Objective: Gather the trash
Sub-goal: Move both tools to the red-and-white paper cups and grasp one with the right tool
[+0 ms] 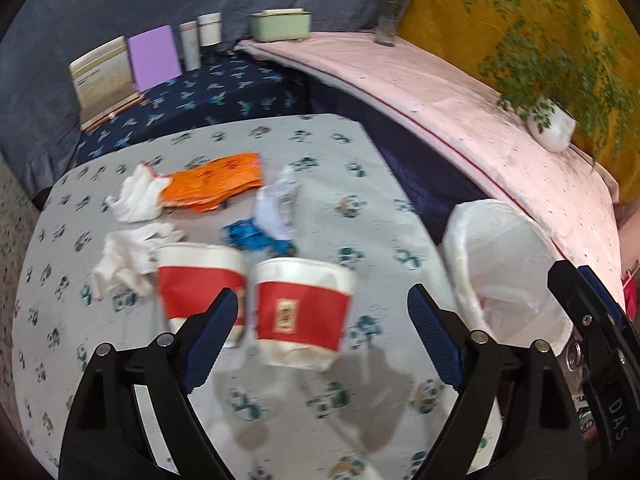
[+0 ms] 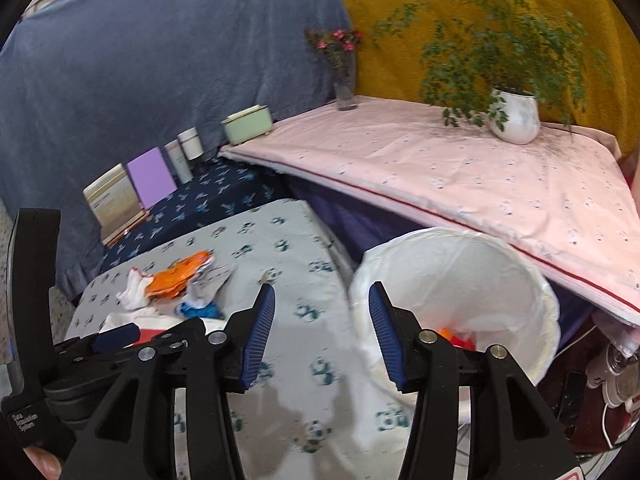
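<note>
Trash on patterned table [image 1: 360, 160]: two upright red-banded paper cups, nearer cup [image 1: 302, 316] dead ahead between spread, empty left gripper [image 1: 320, 320] fingers, second cup [image 1: 200, 280] behind left finger. Right gripper [image 2: 322, 332] also agape, empty, nearer lined bin [image 2: 460, 280]. Beyond: tissues [image 1: 136, 200], blue wrapper [image 1: 248, 236], orange packet [image 1: 216, 184].

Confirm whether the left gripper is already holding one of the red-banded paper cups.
No: the left gripper is open and empty, with both red-banded white paper cups standing free on the table.
</note>
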